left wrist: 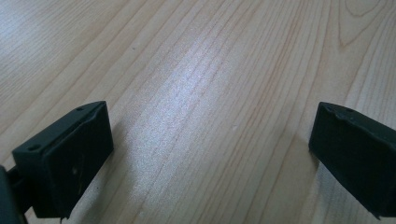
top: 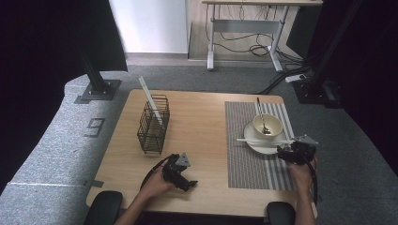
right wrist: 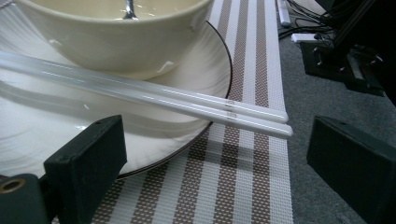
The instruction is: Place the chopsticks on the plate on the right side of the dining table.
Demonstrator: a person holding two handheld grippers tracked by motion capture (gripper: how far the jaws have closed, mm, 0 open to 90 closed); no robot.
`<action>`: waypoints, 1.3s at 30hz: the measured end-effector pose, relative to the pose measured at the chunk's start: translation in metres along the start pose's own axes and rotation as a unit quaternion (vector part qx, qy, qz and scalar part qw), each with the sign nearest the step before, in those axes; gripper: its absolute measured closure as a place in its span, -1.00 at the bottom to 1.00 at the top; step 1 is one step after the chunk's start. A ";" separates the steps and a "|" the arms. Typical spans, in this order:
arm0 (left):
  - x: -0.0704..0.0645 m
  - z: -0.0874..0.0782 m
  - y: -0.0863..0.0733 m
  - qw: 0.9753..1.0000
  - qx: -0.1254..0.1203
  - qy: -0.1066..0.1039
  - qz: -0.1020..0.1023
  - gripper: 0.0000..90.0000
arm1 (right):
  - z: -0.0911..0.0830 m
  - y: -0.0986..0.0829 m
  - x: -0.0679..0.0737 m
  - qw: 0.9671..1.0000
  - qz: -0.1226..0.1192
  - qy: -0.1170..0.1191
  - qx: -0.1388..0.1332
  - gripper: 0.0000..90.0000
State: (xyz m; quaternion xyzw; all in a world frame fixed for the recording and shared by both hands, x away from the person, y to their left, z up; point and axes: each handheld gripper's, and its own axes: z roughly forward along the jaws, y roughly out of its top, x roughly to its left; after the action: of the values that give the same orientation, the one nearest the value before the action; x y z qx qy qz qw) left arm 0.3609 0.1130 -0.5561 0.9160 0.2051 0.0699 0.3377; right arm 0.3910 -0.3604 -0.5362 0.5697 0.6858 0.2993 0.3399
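A cream bowl (top: 267, 125) with a metal spoon (top: 261, 115) stands on a white plate (top: 259, 144) on the striped placemat (top: 256, 164). A pair of white chopsticks (top: 263, 140) lies across the plate; in the right gripper view the chopsticks (right wrist: 196, 101) rest on the plate (right wrist: 56, 135) in front of the bowl (right wrist: 116, 37), ends overhanging the rim. My right gripper (top: 287, 153) is open just off those ends, the right gripper (right wrist: 217, 163) holding nothing. My left gripper (top: 186, 183) is open low over bare table; the left gripper (left wrist: 210, 158) is empty.
A black wire basket (top: 153, 125) holding one white chopstick (top: 151, 101) stands at the table's left middle. The wooden table (top: 202, 140) has bare room in the centre. Beyond it are grey carpet, a black stand (top: 96, 84), a desk frame and cables.
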 end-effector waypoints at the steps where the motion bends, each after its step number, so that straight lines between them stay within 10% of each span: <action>1: 0.000 0.000 0.000 1.000 0.000 0.000 0.000 -1.00 | 0.001 -0.001 -0.001 1.000 0.002 0.000 0.000 -0.90; 39: 0.000 0.000 0.000 1.000 0.000 -0.001 0.002 -1.00 | 0.002 -0.001 -0.002 0.999 0.021 0.023 -0.007 -0.76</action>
State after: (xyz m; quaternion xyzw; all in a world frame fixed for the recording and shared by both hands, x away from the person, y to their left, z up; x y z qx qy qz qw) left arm 0.3614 0.1126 -0.5561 0.9167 0.2027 0.0701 0.3372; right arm 0.3919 -0.3623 -0.5379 0.5746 0.6790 0.3247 0.3215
